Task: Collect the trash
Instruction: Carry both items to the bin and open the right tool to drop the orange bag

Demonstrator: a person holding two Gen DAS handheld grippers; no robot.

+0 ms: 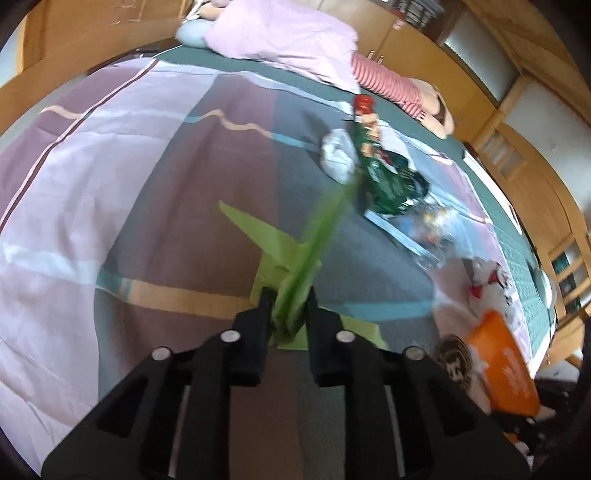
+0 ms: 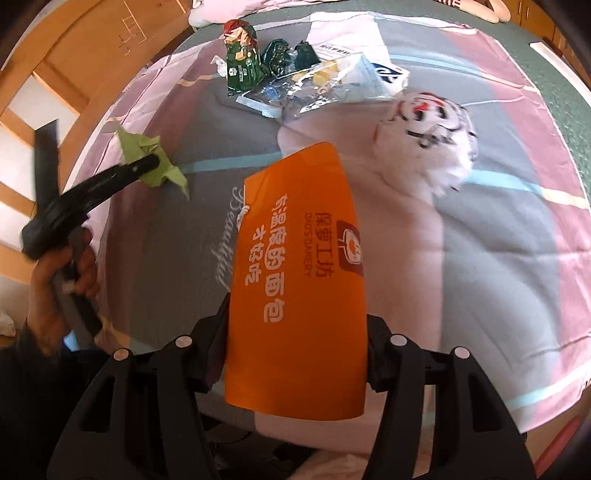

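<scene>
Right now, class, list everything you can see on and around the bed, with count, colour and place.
Green paper: one, bed's left, in the left gripper.
Orange bag: one, in the right gripper.
Green snack wrappers: several, far pile.
Clear plastic packaging: some, beside the wrappers.
White printed bag: one, crumpled, right of pile.
Bedsheet: one, pink and grey.
Pink pillow: one, bed's far end.
Left gripper: black, shut.
Right gripper: black.

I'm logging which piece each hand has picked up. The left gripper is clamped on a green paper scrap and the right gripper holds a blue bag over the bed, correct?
Not quite: the bag is orange, not blue. The right wrist view shows the right gripper holding an orange bag with white lettering over the bed. The rest stands: the left gripper is clamped on the green paper scrap.
</scene>
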